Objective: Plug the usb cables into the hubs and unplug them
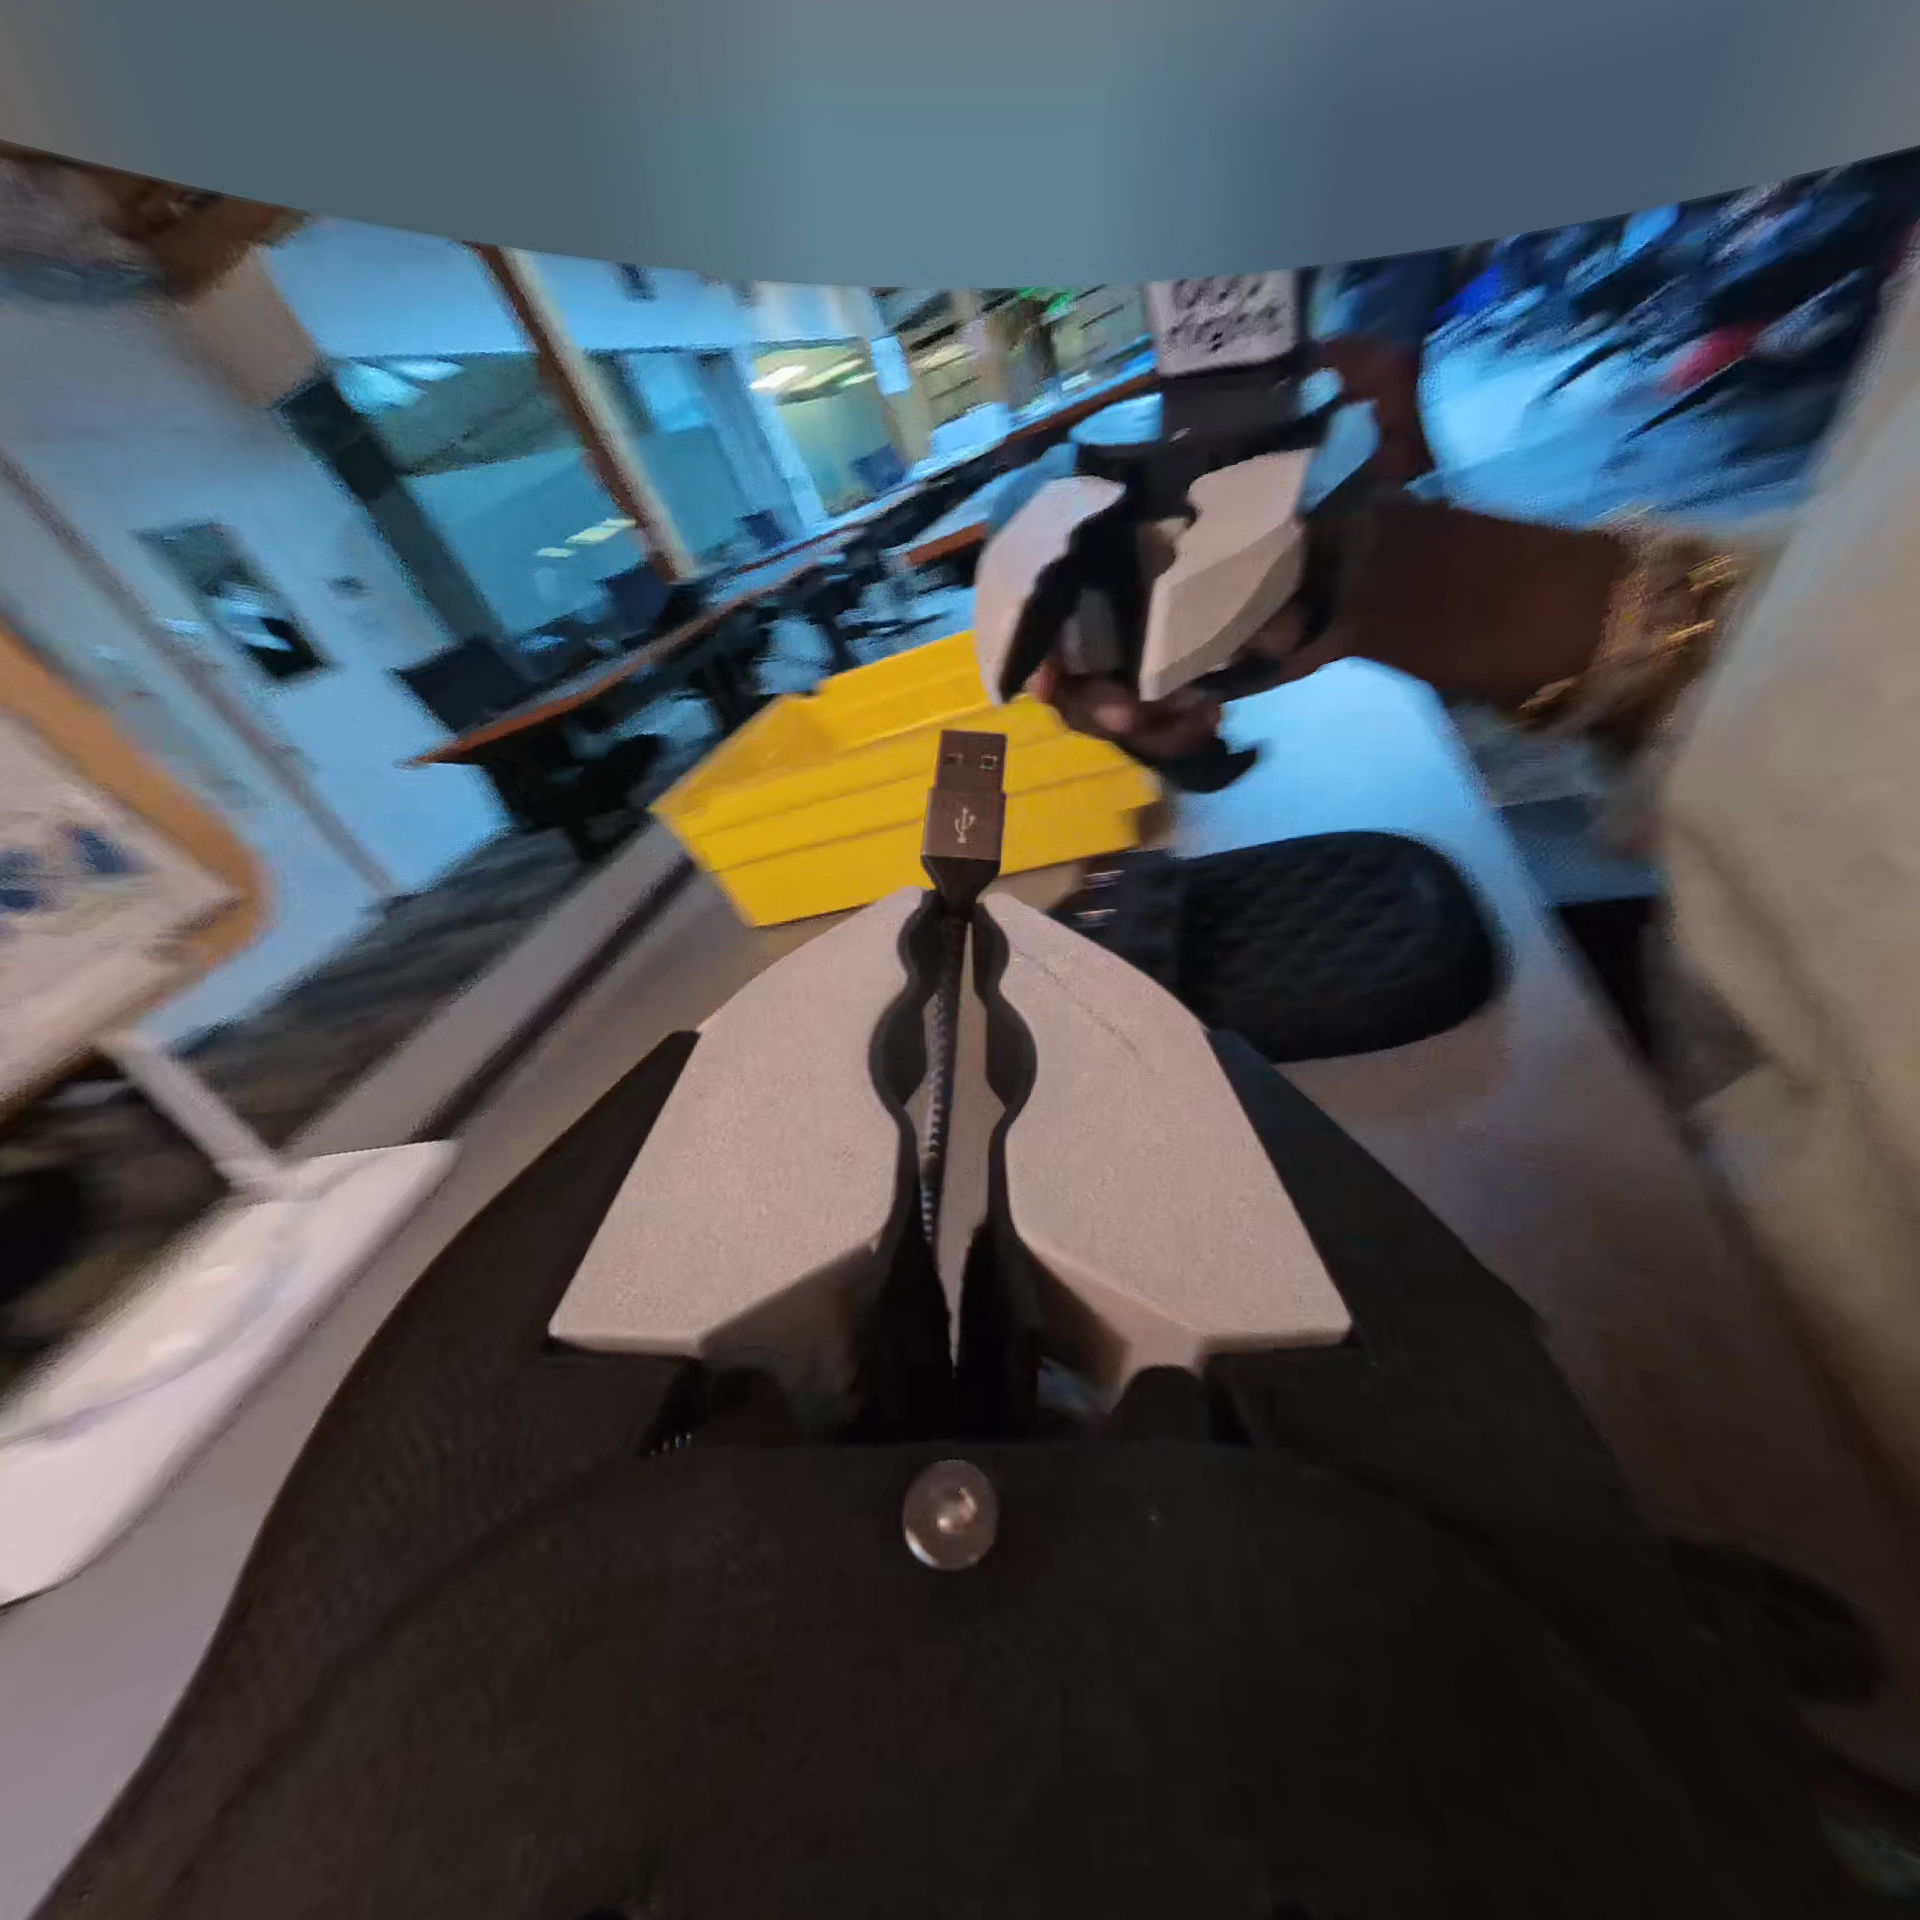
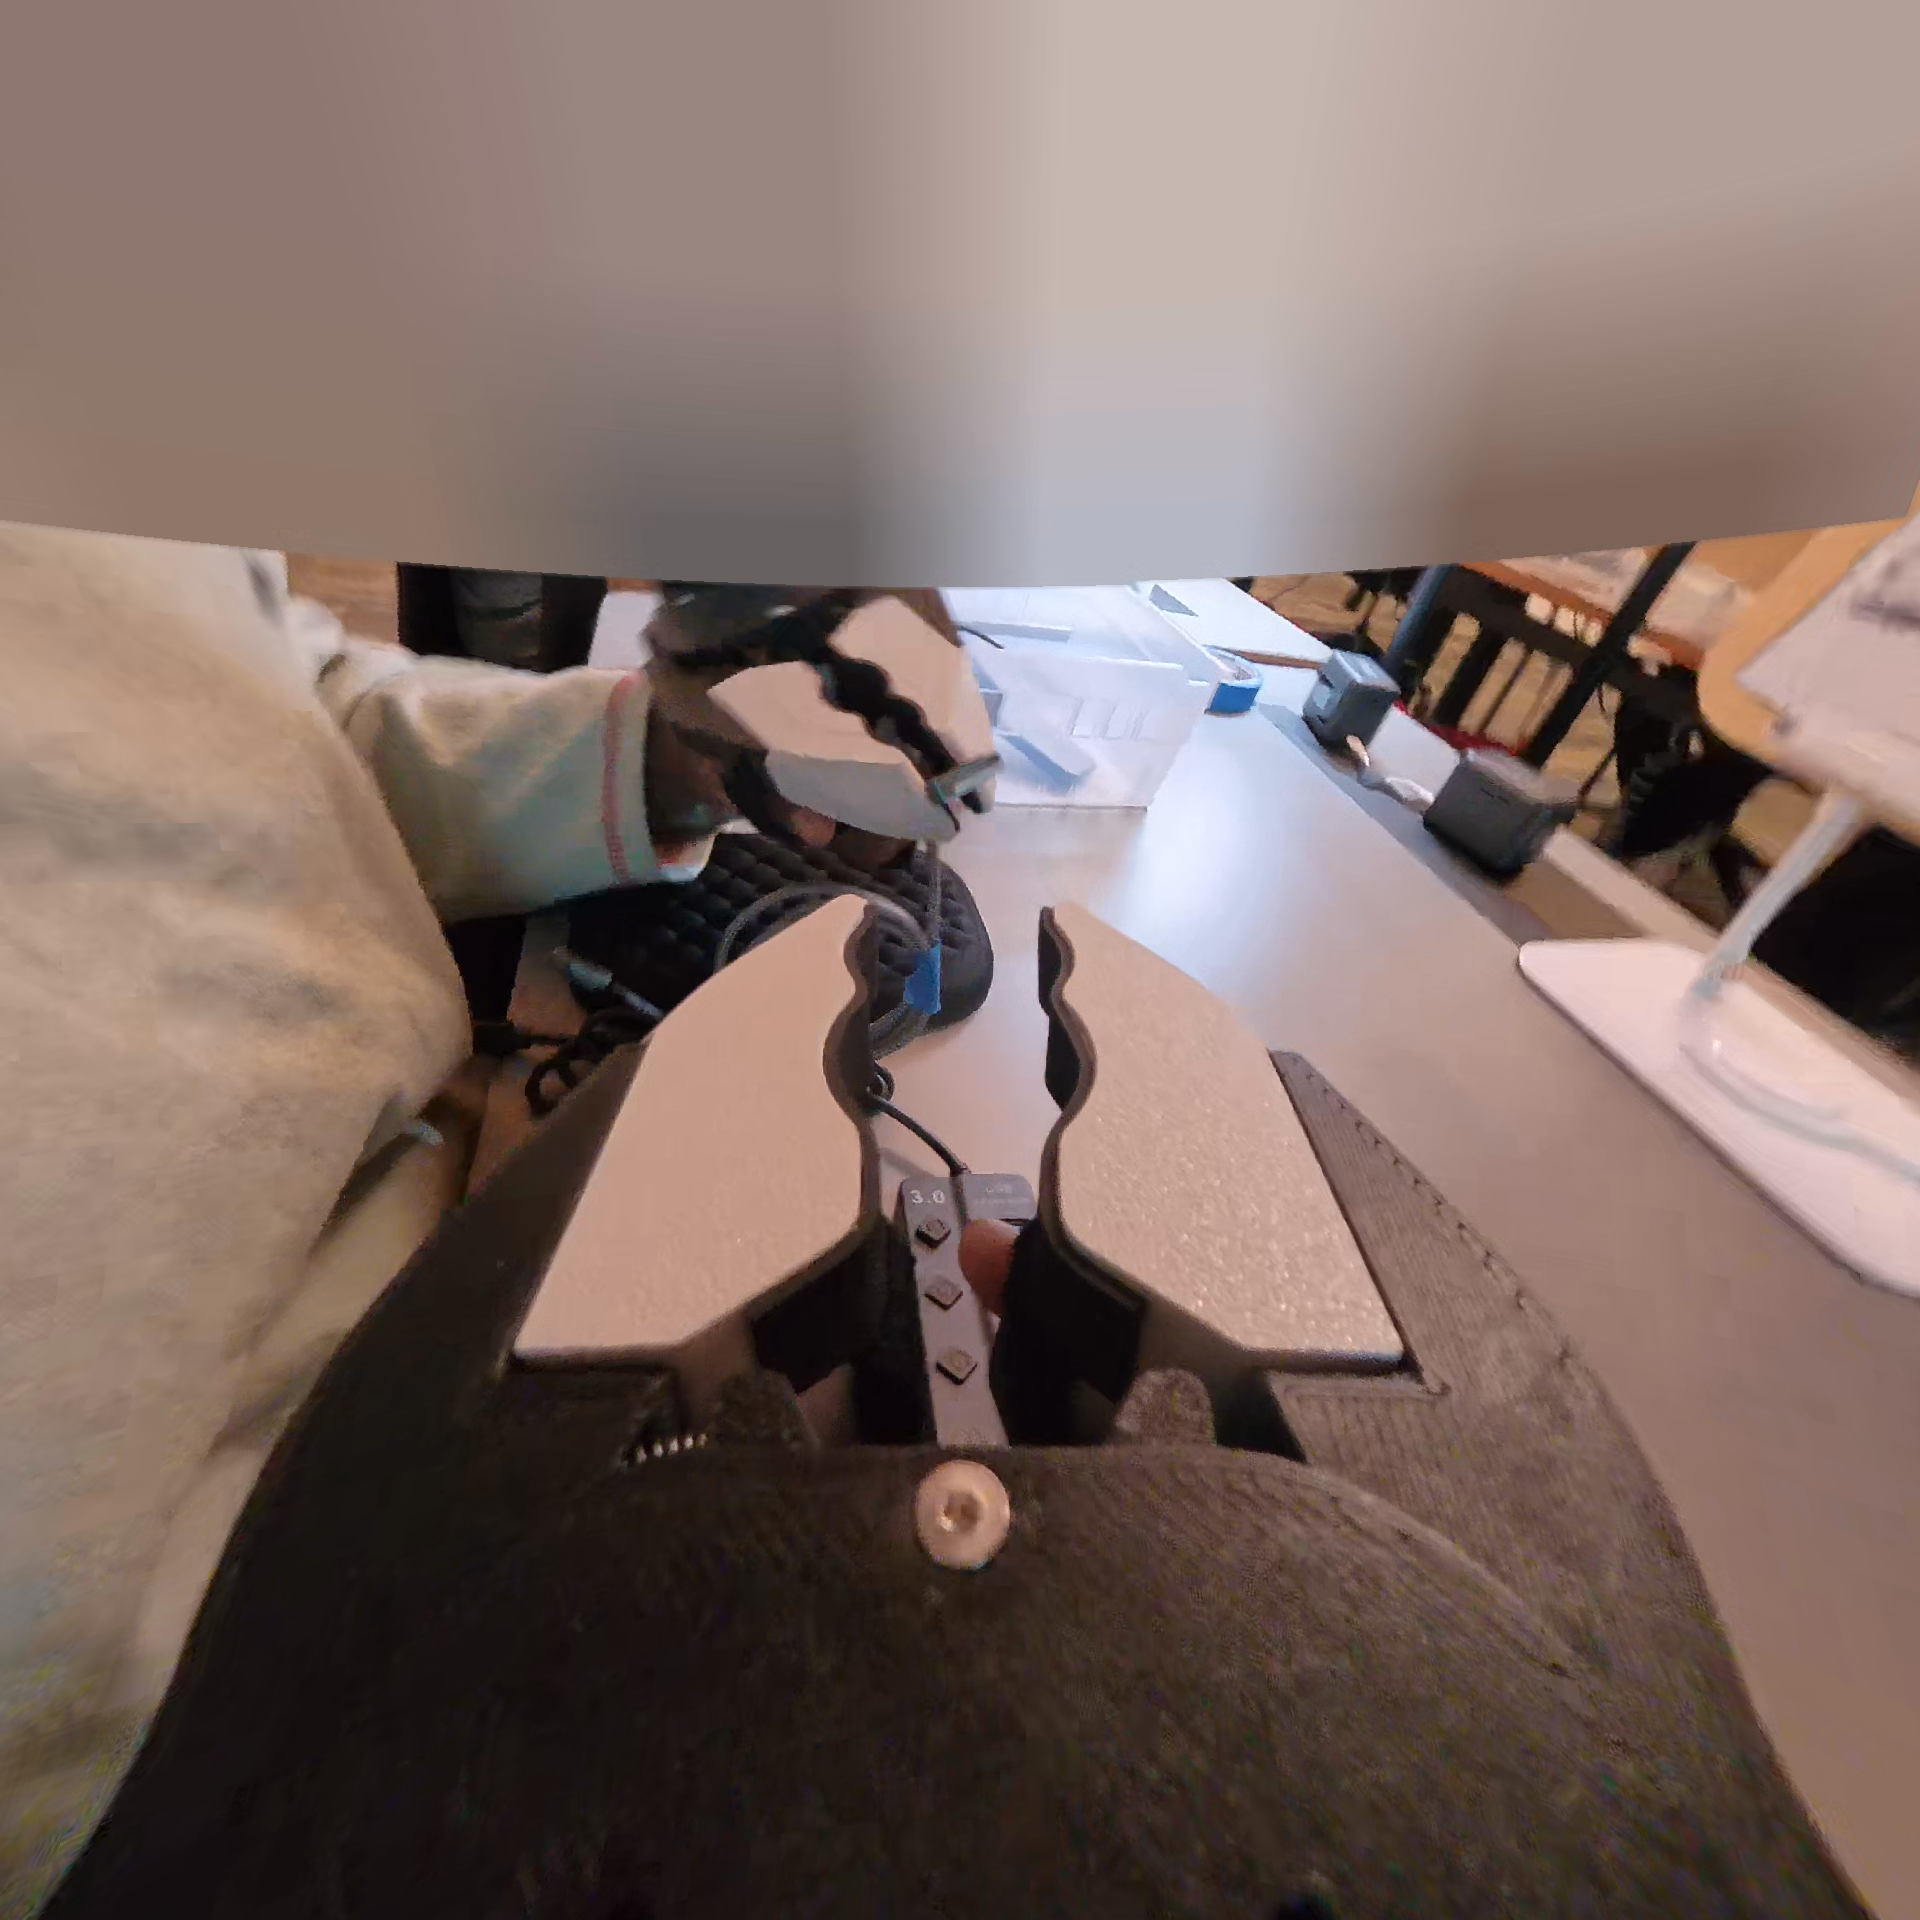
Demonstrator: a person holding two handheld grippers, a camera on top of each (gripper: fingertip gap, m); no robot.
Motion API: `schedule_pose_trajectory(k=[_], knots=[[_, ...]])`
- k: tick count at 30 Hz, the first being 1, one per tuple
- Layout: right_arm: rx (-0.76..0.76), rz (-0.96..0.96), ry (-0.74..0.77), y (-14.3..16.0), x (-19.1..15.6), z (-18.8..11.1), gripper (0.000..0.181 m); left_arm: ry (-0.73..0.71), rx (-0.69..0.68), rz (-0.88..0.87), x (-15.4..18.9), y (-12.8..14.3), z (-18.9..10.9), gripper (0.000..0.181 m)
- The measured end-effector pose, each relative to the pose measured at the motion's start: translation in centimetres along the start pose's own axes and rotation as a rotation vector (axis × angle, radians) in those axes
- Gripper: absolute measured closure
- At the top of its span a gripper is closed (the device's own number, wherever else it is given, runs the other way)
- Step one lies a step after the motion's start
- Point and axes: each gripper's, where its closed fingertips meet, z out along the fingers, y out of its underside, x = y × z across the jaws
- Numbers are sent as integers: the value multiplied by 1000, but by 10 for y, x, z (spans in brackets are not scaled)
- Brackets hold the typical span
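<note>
Yellow bin [image 1: 914,800] and black pouch [image 1: 1320,935] beyond left gripper's [image 1: 951,914] USB plug [image 1: 966,805].

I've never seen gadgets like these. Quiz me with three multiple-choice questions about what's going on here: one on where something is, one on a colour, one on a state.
1. Where does the USB plug sit?
A. Sticking out past the tips of the left gripper
B. Lying inside the bin
C. Pushed into the hub

2. What colour is the bin beyond the plug?
A. Red
B. Yellow
C. Green

3. How do the jaws of the right gripper stand?
A. Shut on a cable
B. Shut on nothing
C. Apart, with the USB hub seen below the gap

Answers:
1 A: the left wrist view shows the braided cable pinched between the fingers and the plug free in the air ahead of them.
2 B: it is bright yellow.
3 C: the right wrist view shows a clear gap between the fingers, nothing gripped.
</note>
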Motion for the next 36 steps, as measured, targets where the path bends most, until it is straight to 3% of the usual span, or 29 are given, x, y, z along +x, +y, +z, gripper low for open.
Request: schedule_pose_trajectory(k=[5,9,17,21,25,28,31,33,36], knots=[[98,265,21,-4,9,10,146,-430,-120,592,-29,-17,-1,176],[22,134,63,1,5,29,144,-422,-219,819,-17,-4,11,176],[-5,52,60,-1,4,30,164,-344,-135,666,-10,-6,10,176],[4,54,27,-6,-3,34,164,-290,-78,570,-6,-8,8,176],[-19,37,17,-4,-4,37,181,-282,-51,550,-6,-12,4,175],[6,-39,5,-9,-6,36,181,-250,-52,538,-5,-13,3,175],[31,-154,-27,-17,-10,32,181,-106,-20,390,1,-21,-1,167],[24,-183,-55,-19,-13,32,181,-44,21,349,3,-30,-3,175],[-24,-169,-45,-10,-8,31,181,-54,-32,385,-2,-24,0,175]])
